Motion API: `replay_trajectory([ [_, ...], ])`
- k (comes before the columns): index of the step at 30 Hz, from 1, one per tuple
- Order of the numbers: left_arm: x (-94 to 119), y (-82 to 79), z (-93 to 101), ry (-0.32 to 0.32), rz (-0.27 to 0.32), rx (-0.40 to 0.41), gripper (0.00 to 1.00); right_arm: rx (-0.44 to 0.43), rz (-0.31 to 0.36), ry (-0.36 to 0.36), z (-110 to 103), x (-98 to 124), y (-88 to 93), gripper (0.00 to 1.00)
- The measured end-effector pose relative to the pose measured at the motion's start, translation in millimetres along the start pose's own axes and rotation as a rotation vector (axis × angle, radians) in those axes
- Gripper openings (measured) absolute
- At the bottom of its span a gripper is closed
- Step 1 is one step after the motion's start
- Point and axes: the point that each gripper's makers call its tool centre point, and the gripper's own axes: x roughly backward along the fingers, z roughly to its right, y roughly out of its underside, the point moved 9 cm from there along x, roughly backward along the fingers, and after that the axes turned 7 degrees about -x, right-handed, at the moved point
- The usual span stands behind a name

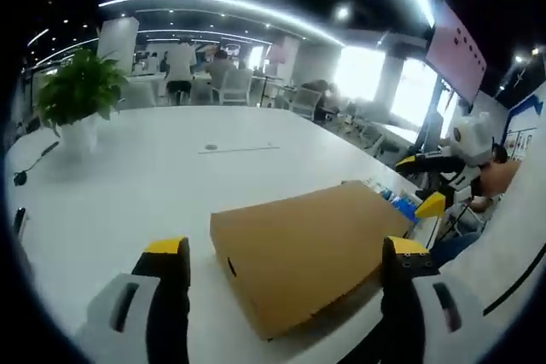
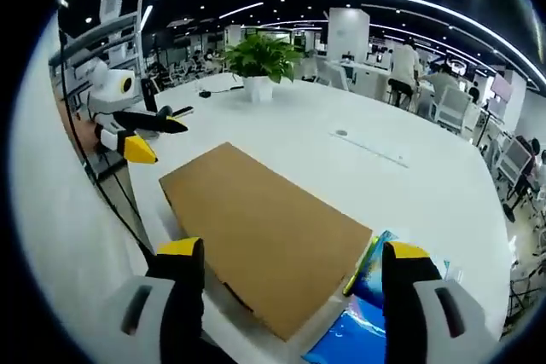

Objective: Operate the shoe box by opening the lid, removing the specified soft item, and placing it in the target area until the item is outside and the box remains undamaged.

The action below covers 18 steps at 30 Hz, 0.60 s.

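Note:
A flat brown cardboard shoe box (image 1: 299, 240) lies on the white table (image 1: 171, 168) with its lid down. My left gripper (image 1: 286, 249) hovers open above the box's near end, with nothing between its yellow-tipped jaws. From the opposite end, my right gripper (image 2: 293, 251) also stands open over the box (image 2: 264, 215), holding nothing. A glossy blue packet (image 2: 354, 317) lies against the box's side near my right jaw; in the left gripper view the blue packet (image 1: 401, 205) peeks out past the box's far corner. The right gripper (image 1: 431, 204) shows at the table's right edge.
A potted green plant (image 1: 78, 95) in a white pot stands at the far left of the table, also seen as the plant (image 2: 260, 57). The left gripper (image 2: 136, 138) appears at the table's left edge. A cable (image 1: 30, 164) lies near the plant. People and chairs are beyond the table.

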Motion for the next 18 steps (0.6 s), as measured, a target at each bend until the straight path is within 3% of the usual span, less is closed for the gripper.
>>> replay_trajectory([
  [1,1,-0.1,0.3,-0.007,0.007,-0.004,0.93,0.014,0.026,0.032,3,1,-1.4,0.9],
  [2,2,-0.5,0.7,-0.012,0.018,-0.005,0.93,0.059,0.107,0.087,8,3,-5.4,0.9],
  [6,4,-1.4,3.8,-0.02,0.061,-0.025,0.96,-0.003,0.249,0.087,8,8,-10.9,0.94],
  [10,1,0.1,3.6,-0.017,0.055,-0.034,0.96,-0.075,0.28,0.06,5,10,-11.5,0.94],
  [12,1,2.0,3.9,-0.033,-0.024,-0.005,0.96,-0.056,0.283,0.082,4,10,-12.4,0.95],
  [14,0,-3.0,5.0,-0.018,0.05,0.012,0.96,-0.057,0.288,0.095,5,10,-13.4,0.96],
  [17,-2,-5.4,4.2,-0.024,0.09,0.005,0.98,-0.08,0.295,0.098,7,8,-15.0,0.95],
  [18,-3,-8.2,3.2,-0.022,0.153,0.022,0.99,-0.081,0.277,0.108,8,5,-14.0,0.95],
])
